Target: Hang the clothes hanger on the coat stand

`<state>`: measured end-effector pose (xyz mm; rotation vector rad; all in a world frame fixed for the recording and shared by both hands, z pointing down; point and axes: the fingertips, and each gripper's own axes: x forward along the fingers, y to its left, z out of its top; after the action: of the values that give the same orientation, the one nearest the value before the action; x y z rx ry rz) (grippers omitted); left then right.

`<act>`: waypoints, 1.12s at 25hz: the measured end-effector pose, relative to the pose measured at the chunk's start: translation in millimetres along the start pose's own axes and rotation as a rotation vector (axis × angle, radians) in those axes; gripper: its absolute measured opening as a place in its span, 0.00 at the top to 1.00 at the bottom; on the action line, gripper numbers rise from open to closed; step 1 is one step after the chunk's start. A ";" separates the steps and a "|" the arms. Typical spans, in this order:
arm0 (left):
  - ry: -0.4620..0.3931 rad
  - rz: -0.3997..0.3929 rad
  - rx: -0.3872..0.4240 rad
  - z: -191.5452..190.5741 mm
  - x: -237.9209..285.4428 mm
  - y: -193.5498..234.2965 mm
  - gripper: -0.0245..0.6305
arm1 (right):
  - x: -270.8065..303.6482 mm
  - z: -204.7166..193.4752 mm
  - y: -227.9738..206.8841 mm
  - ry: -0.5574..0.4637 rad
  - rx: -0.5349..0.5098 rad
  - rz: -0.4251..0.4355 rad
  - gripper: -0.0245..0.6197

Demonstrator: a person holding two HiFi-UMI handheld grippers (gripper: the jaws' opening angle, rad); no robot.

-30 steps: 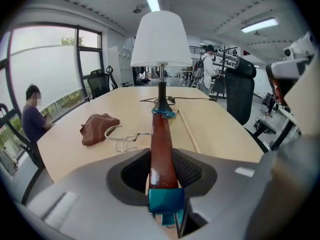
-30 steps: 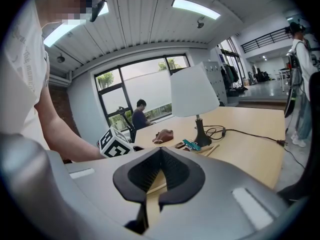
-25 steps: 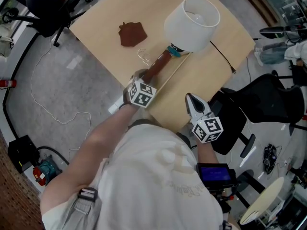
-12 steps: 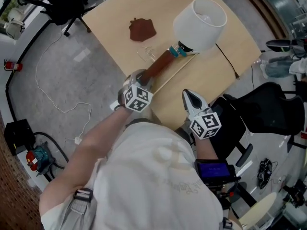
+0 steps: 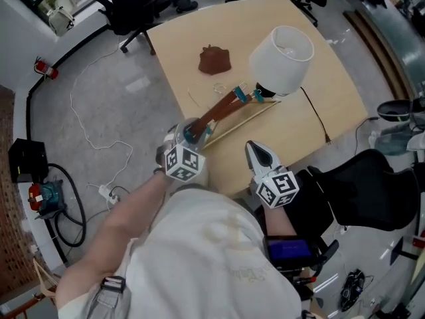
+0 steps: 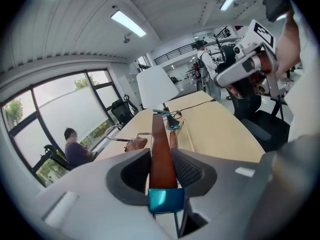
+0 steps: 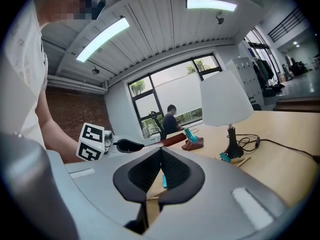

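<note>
Clamps the clothes hanger (image 5: 222, 108) in the left gripper (image 5: 192, 131): a straight bar of dark brown wood, caught flat between the two ribbed pads (image 6: 187, 169) close to one end. Jaws apart only by the bar's thickness, both pads pressing on the wood. Just behind the pads, at the bar's near tip, a teal clip (image 6: 165, 200); toward the far end, a second teal clip (image 6: 162, 113). About midway along, off to the left in the left gripper view, the thin metal hook (image 6: 119, 135). Points the bar away from the body and out over the pale wooden table (image 5: 186, 38), toward the base of the table lamp (image 5: 282, 58) with its white shade. Cannot tell whether the far end rests on the tabletop or hangs just clear of it.

Holds the right gripper (image 5: 257, 151) by the table's near edge, to the right of the hanger and apart from it, tips pressed together, nothing between them.

On the table, just beside the hanger and nearly parallel to it, a pale thin wooden rod (image 5: 246, 119) reaching to the lamp's base. Beyond the hook, a small brown lump (image 5: 214, 60), cloth or leather, not clear which. From the lamp, a black cord (image 5: 315, 118) trailing toward the table's edge. Right of the table, a black office chair (image 5: 372, 191). By the windows in both gripper views, a seated person (image 7: 172, 119).
</note>
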<state>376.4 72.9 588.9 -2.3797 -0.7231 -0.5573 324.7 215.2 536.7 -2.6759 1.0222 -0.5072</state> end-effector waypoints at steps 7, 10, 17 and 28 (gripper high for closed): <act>0.014 0.159 0.063 13.8 -62.9 -7.1 0.76 | -18.0 2.9 21.3 -0.004 -0.045 0.139 0.94; 0.041 0.226 0.064 7.9 -96.1 -11.3 0.76 | -17.4 -1.6 41.2 0.007 -0.060 0.219 0.94; 0.159 0.385 0.022 -31.4 -180.0 -16.3 0.76 | -2.6 -19.9 113.4 0.054 -0.085 0.447 0.94; 0.308 0.630 -0.120 -120.3 -322.1 -10.3 0.76 | 35.6 -43.9 249.2 0.131 -0.163 0.722 0.94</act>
<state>97.9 -113.2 511.0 -2.3748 0.2028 -0.6720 183.1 5.2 502.2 -2.1766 2.0055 -0.4529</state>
